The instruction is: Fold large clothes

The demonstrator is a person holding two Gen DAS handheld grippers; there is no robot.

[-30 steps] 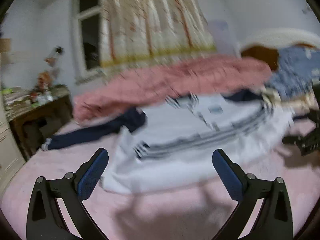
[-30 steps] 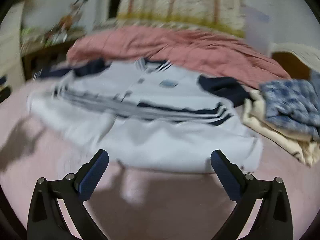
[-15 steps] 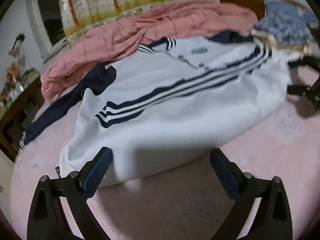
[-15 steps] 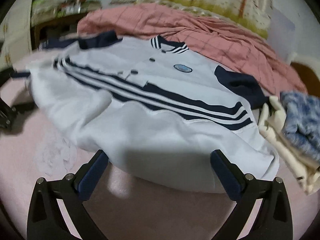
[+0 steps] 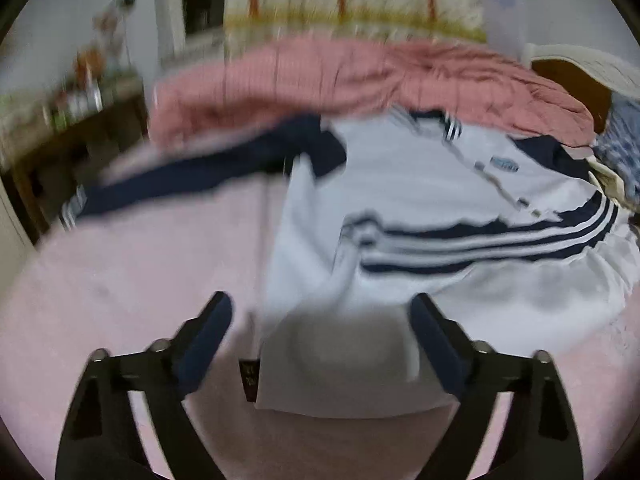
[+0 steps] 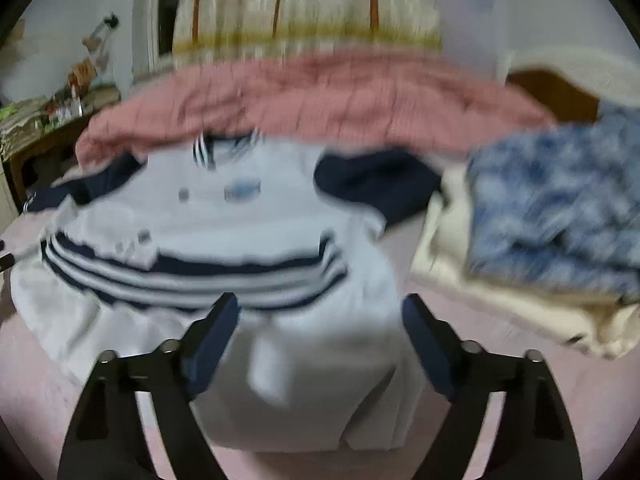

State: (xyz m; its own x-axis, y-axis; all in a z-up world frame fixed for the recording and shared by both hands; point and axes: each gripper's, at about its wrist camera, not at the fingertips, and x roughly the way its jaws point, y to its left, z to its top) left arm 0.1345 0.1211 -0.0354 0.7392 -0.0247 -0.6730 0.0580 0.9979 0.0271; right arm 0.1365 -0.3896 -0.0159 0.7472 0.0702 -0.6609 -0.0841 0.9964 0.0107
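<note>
We see a white jacket (image 5: pixel 460 184) with navy sleeves and three navy stripes across the chest, lying spread face up on the pink bed (image 5: pixel 132 272). Its collar points toward a rumpled pink blanket (image 5: pixel 360 72) heaped along the far side, and its hem lies nearest to us.

Our left hand-held gripper (image 5: pixel 320 340) stands over the hem corner on the side of the long navy sleeve (image 5: pixel 192 176), which stretches out across the bed. The jaws have just been closing but are wide apart; the white corner of the hem lies between them, one pad close against the cloth and the other clear of it, so nothing is gripped.

Our right hand-held gripper (image 6: pixel 320 336) stands over the opposite hem corner. Its jaws have likewise just been closing, and the white cloth fills the gap between them. The blur keeps us from telling whether the pads touch the cloth, yet they do not pinch it.

Beside the jacket's other navy sleeve (image 6: pixel 376 188) sits a stack of folded clothes (image 6: pixel 556 216), a blue-and-white patterned piece on top of cream ones. A curtain (image 6: pixel 304 8) hangs behind the blanket, and a cluttered wooden tabletop (image 5: pixel 72 120) stands beside the bed.
</note>
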